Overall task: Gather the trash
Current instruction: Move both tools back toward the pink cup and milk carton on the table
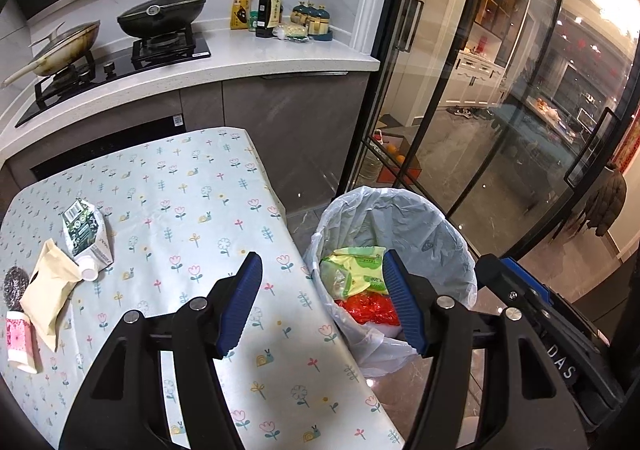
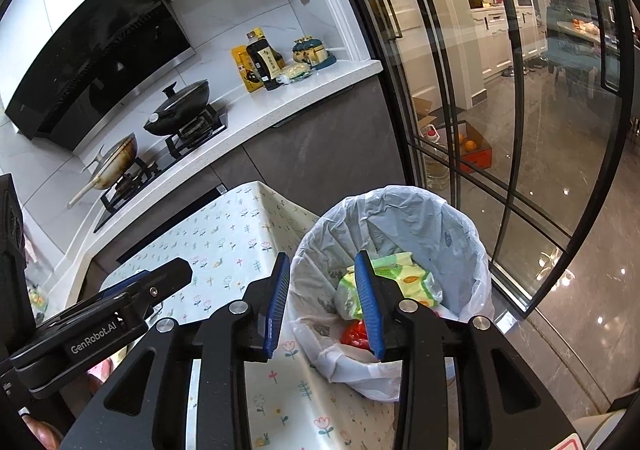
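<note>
Carton (image 1: 86, 236) lies flat, spout toward left gripper (image 1: 320, 304).

bin mouth (image 2: 400, 210): open above | table edge (image 2: 280, 234): just beside, left | glass door (image 2: 500, 130): near, right

— What's in my bin (image 1: 432, 226) so far?
— White liner; a green wrapper (image 1: 356, 264) lying over red plastic (image 1: 370, 308).
— And on the table?
— A flattened carton (image 1: 86, 234), tan pouch (image 1: 48, 290), pink tube (image 1: 20, 342), steel scourer (image 1: 15, 286), clustered together.
</note>
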The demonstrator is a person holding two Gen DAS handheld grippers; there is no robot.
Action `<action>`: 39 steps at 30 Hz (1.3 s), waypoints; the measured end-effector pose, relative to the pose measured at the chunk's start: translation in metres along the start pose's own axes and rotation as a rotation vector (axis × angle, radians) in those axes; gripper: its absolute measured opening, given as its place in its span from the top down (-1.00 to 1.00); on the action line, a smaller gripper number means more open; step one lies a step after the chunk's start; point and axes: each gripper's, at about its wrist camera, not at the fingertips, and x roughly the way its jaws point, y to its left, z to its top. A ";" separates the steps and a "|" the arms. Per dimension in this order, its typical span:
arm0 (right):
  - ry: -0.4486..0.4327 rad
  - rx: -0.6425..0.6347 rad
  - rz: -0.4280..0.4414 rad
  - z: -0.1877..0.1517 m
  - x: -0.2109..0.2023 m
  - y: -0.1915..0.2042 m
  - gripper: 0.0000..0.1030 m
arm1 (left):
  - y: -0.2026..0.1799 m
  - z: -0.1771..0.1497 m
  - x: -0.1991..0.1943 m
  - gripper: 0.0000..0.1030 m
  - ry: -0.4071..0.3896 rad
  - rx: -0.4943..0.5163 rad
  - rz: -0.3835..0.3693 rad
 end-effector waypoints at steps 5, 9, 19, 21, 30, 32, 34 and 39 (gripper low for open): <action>-0.002 -0.016 0.012 -0.001 -0.003 0.012 0.35 | 0.013 -0.002 -0.011 -0.17 -0.016 -0.015 0.008; 0.001 -0.031 0.022 -0.004 -0.004 0.025 0.35 | 0.025 -0.004 -0.018 -0.18 -0.023 -0.033 0.016; 0.027 -0.092 0.071 -0.019 -0.002 0.066 0.35 | 0.067 -0.011 -0.039 -0.30 -0.050 -0.107 0.066; 0.038 -0.105 0.084 -0.023 0.001 0.076 0.35 | 0.079 -0.015 -0.044 -0.34 -0.057 -0.123 0.083; 0.092 -0.175 0.143 -0.046 0.014 0.128 0.35 | 0.143 -0.032 -0.063 -0.45 -0.060 -0.216 0.162; 0.104 -0.192 0.157 -0.052 0.017 0.140 0.35 | 0.158 -0.039 -0.069 -0.49 -0.062 -0.238 0.192; 0.116 -0.205 0.167 -0.058 0.021 0.153 0.35 | 0.177 -0.046 -0.074 -0.59 -0.064 -0.265 0.222; 0.153 -0.244 0.194 -0.073 0.035 0.184 0.35 | 0.228 -0.067 -0.085 -0.74 -0.056 -0.347 0.299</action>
